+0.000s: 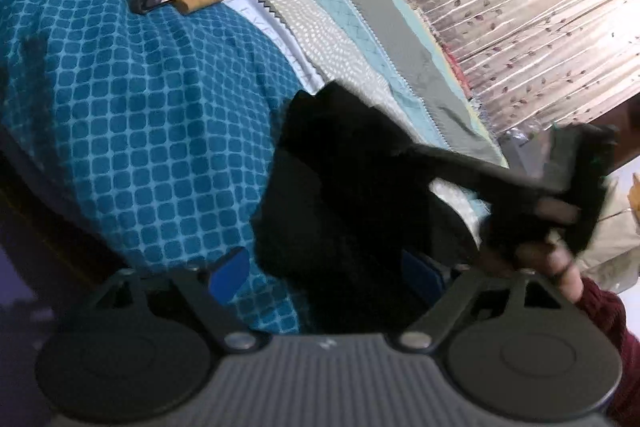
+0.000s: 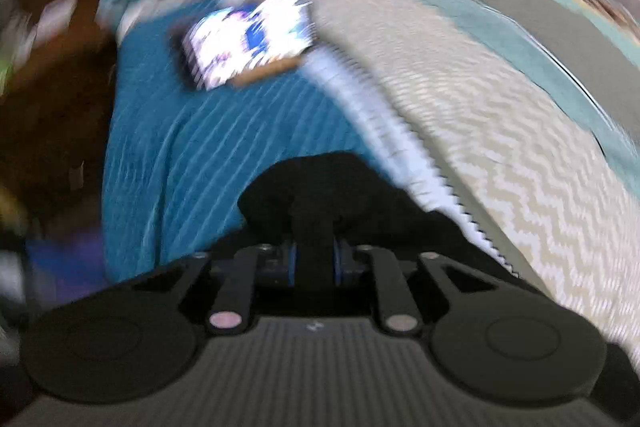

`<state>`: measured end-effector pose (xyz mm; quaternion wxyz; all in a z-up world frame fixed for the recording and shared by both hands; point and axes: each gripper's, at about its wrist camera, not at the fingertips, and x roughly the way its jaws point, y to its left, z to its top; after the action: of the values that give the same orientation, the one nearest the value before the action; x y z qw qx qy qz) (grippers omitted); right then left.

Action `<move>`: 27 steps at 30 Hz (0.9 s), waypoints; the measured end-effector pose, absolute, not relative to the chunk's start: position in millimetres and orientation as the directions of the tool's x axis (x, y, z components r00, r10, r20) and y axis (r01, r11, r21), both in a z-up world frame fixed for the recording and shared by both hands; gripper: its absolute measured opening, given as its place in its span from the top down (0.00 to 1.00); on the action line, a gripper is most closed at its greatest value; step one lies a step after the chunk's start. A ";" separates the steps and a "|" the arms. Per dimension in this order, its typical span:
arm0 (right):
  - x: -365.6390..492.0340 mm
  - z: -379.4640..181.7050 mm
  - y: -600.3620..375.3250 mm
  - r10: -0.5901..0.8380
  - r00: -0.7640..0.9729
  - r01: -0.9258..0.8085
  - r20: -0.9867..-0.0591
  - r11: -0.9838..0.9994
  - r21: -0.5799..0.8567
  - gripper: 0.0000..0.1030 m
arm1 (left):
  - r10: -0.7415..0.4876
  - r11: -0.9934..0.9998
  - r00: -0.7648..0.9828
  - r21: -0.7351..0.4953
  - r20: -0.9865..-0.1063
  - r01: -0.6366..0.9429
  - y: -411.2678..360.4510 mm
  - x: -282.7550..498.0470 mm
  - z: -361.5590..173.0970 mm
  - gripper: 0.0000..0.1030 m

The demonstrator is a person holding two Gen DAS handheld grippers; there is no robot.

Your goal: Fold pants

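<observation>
A: Right gripper [image 2: 314, 263]?
B: Jaws clamped on bunched black fabric pants [image 2: 316, 187], centre frame, over teal checked blanket [image 2: 168, 155].
A: Left gripper [image 1: 326, 273]?
B: Jaws spread wide, pants [image 1: 344, 187] between, ungripped.

The left gripper [image 1: 324, 271] has its two blue-padded fingers [image 1: 229, 274] spread wide apart. The right gripper [image 2: 315, 263] has its fingers pressed close together on a fold of dark cloth. In the left wrist view, the person's right hand [image 1: 560, 267] grips the handle of the right gripper, at the right side.
</observation>
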<state>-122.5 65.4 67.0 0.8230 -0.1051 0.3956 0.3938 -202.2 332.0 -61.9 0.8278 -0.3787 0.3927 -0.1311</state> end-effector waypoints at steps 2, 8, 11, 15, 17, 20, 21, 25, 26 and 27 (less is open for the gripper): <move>-127.9 89.3 46.4 0.629 0.377 -0.734 -0.680 0.651 0.195 0.86 | -0.509 0.666 0.676 -0.742 -0.533 -0.083 342.3 -202.7 -62.2 0.19; -193.7 64.2 46.9 0.658 0.195 -0.852 -0.727 0.481 0.206 0.78 | -0.446 0.604 0.746 -0.781 -0.495 -0.157 379.9 -208.6 -66.1 0.14; -215.1 26.1 63.4 0.610 0.189 -0.883 -0.770 0.449 0.139 0.55 | -0.461 0.613 0.725 -0.774 -0.512 -0.157 373.5 -205.4 -68.7 0.13; -206.1 53.0 60.3 0.652 0.131 -0.900 -0.747 0.394 0.185 0.40 | -0.517 0.625 0.687 -0.774 -0.511 -0.106 352.0 -197.4 -70.1 0.10; -193.7 77.4 45.9 0.708 0.114 -0.901 -0.697 0.369 0.227 0.40 | -0.537 0.620 0.680 -0.780 -0.500 -0.084 342.6 -192.9 -70.9 0.09; -170.2 97.4 26.9 0.735 0.155 -0.895 -0.661 0.388 0.221 0.35 | -0.568 0.585 0.670 -0.807 -0.478 -0.081 340.6 -185.9 -72.4 0.08; -160.3 98.8 25.8 0.729 0.192 -0.883 -0.657 0.421 0.209 0.35 | -0.572 0.582 0.671 -0.810 -0.472 -0.074 339.9 -185.1 -71.7 0.08; -114.0 94.4 36.7 0.715 0.198 -0.838 -0.670 0.479 0.262 0.34 | -0.576 0.597 0.657 -0.799 -0.486 -0.068 332.0 -178.0 -70.2 0.07; -105.6 90.7 38.7 0.712 0.183 -0.823 -0.678 0.488 0.291 0.28 | -0.581 0.603 0.641 -0.794 -0.502 -0.076 328.8 -174.7 -73.0 0.07; -93.9 84.0 43.6 0.710 0.152 -0.808 -0.688 0.490 0.328 0.20 | -0.588 0.606 0.622 -0.791 -0.517 -0.085 326.4 -171.6 -77.1 0.07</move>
<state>-93.9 43.6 84.0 0.7565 -0.0590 0.4157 0.5014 -171.6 326.4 -77.1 0.7990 -0.4153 0.4054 -0.1573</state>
